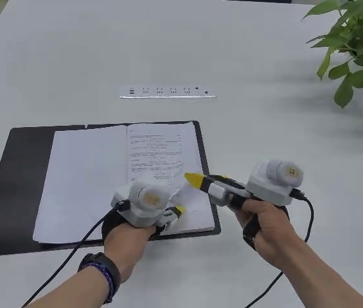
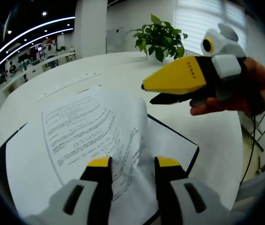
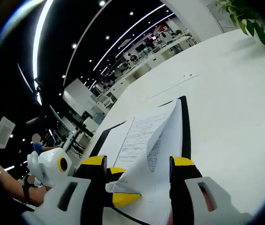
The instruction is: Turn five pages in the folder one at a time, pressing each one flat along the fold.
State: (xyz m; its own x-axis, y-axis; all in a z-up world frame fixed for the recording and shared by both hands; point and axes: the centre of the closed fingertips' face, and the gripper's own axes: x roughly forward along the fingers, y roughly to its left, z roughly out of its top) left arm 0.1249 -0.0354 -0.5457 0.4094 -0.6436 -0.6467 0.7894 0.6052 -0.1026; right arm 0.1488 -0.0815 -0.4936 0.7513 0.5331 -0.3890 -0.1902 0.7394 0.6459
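A black folder (image 1: 15, 186) lies open on the white table, a blank sheet on its left side and a printed page (image 1: 159, 154) on its right. My left gripper (image 1: 176, 212) rests low on the printed page (image 2: 90, 126) near the folder's front edge, jaws open (image 2: 133, 164). My right gripper (image 1: 193, 181) hovers over the page's lower right part. Seen from the right gripper (image 3: 137, 164), its jaws stand open and the lifted edge of the page (image 3: 165, 136) rises between them. The left gripper's yellow tips (image 3: 121, 185) show just beyond. The right gripper (image 2: 146, 91) is above the curled page corner.
A flush socket panel (image 1: 167, 92) sits in the table behind the folder. A green potted plant (image 1: 354, 45) stands at the far right (image 2: 160, 37). Cables trail from both grippers toward me. Bare table (image 1: 284, 128) lies right of the folder.
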